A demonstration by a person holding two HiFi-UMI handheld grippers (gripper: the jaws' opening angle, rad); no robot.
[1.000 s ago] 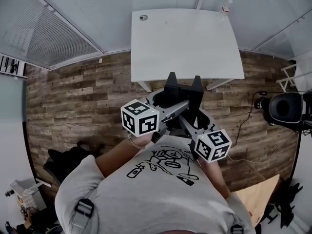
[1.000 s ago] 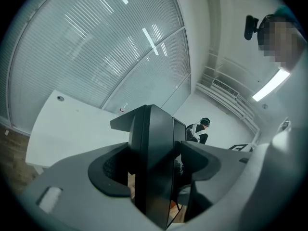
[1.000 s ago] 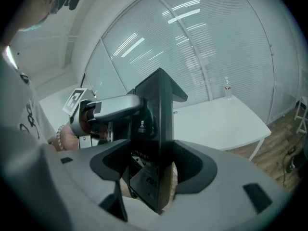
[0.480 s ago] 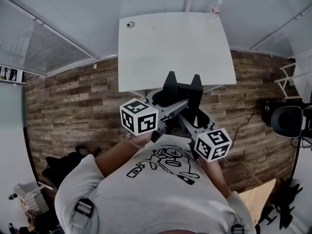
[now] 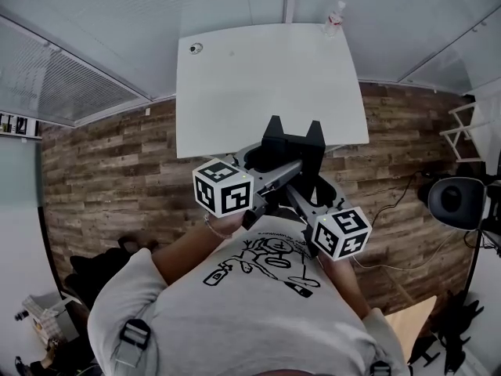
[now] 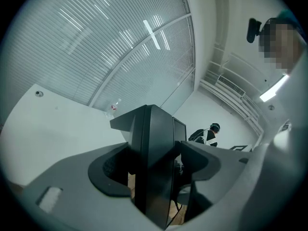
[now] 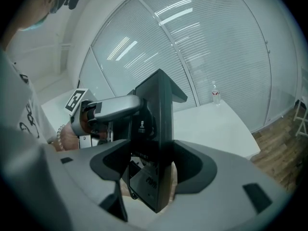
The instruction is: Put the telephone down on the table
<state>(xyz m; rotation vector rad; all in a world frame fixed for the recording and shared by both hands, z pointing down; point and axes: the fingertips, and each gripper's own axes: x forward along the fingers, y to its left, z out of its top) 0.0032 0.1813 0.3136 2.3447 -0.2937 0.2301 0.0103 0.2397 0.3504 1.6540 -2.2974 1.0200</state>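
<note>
both grippers were clamped on one thing. the left gripper (image 6: 156, 170) had its jaws pressed on the telephone (image 5: 293, 143), which stood upright in the air near the front edge of the table (image 5: 266, 84), and the right gripper (image 7: 154, 170) pinched it from the other side. i judged that if one pair let go before the base met the tabletop, the telephone could twist and tip, or fall to the floor. against a second earlier, the table sat nearer and further left in the head view, and the grip looked the same.
</note>
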